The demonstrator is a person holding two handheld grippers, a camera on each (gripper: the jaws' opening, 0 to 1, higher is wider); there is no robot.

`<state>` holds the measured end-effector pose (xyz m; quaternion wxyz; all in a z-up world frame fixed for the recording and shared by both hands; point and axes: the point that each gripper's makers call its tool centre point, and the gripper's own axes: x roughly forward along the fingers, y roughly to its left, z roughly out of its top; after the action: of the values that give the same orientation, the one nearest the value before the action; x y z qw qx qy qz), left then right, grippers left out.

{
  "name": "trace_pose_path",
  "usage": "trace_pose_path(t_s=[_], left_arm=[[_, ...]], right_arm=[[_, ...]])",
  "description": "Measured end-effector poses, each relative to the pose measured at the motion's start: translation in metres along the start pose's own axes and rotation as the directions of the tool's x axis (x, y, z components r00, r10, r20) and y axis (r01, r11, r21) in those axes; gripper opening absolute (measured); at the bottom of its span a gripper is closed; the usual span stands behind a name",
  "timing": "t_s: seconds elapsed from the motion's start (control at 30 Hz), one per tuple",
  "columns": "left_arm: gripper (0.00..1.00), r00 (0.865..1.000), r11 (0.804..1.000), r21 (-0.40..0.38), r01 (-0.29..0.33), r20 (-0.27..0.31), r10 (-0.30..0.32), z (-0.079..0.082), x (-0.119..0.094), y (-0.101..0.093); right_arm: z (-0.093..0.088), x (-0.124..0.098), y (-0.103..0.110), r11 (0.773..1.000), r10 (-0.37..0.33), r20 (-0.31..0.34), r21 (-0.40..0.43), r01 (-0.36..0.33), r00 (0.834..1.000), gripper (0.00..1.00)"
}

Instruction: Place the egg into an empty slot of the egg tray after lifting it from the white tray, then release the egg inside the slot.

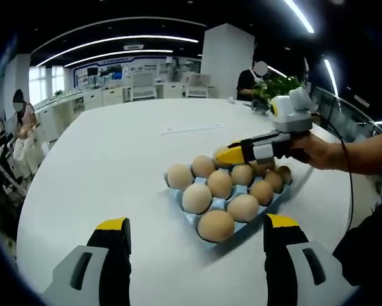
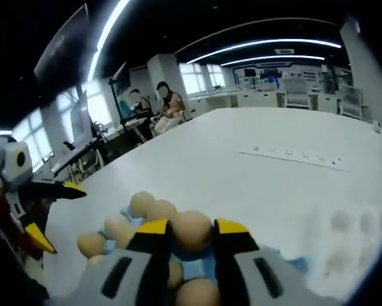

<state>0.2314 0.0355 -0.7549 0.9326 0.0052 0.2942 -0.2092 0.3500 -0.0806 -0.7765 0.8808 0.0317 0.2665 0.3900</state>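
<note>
A blue egg tray (image 1: 189, 220) with several brown eggs (image 1: 215, 225) lies on the white table, just ahead of my left gripper (image 1: 196, 223), whose jaws stand wide open and hold nothing. My right gripper (image 1: 232, 154) reaches in from the right over the tray's far side. In the right gripper view, the right gripper (image 2: 191, 231) is shut on a brown egg (image 2: 191, 229) just above the tray's eggs (image 2: 143, 203). A blurred white tray (image 2: 350, 236) with round hollows lies to the right. The left gripper (image 2: 57, 215) shows at the left edge, open.
A person's hand (image 1: 324, 150) holds the right gripper. A long white power strip (image 1: 194, 127) lies farther back on the table. A seated person (image 1: 22, 127) is at the left, and another person (image 1: 249, 80) sits by a plant (image 1: 281, 86) beyond the table.
</note>
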Motion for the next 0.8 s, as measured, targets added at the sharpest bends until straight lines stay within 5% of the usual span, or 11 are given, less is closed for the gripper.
trace_pose_path(t_s=[0.8], left_arm=[[0.85,1.0,1.0,0.007,-0.001,0.0,0.001,0.0009,-0.0001,-0.0012]], right_arm=[[-0.0027,0.0047,0.0008,0.996,0.028,-0.063,-0.088,-0.034,0.998,0.25]])
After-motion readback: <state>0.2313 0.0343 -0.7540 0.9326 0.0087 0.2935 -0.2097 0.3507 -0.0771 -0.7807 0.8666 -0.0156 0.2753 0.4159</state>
